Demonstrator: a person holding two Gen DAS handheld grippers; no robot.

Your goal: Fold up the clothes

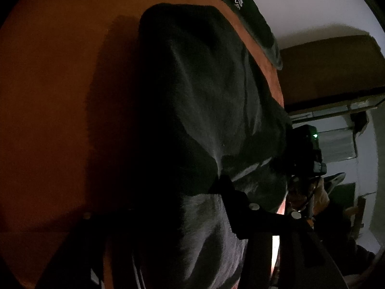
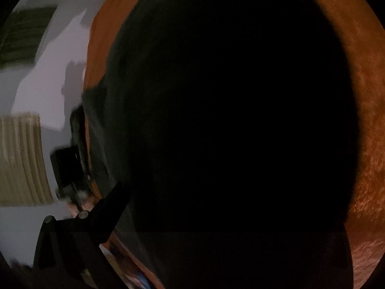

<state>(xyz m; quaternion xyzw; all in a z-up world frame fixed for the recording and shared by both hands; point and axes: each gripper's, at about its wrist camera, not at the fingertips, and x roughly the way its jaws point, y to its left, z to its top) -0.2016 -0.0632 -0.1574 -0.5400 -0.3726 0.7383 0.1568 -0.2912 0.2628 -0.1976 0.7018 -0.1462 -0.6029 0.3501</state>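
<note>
A dark garment (image 1: 204, 91) lies spread on the orange surface (image 1: 53, 84). A second dark piece (image 1: 250, 16) at the far edge carries a white print, too small to read. The left hand-held gripper (image 1: 168, 216) stands partly open with cloth between its fingers; whether they pinch it I cannot tell. The right hand-held gripper (image 2: 216, 216) stands wide apart over the garment, holding nothing visible.

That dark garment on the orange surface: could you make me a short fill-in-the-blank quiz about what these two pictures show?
1. The dark fleecy garment lies on a surface coloured ____.
2. Beyond it, at the surface's far edge, lies a second dark cloth with ____ printed markings.
3. On the other hand-held device, seen in the left view, glows a small ____ light.

Missing words: orange; white; green
</note>
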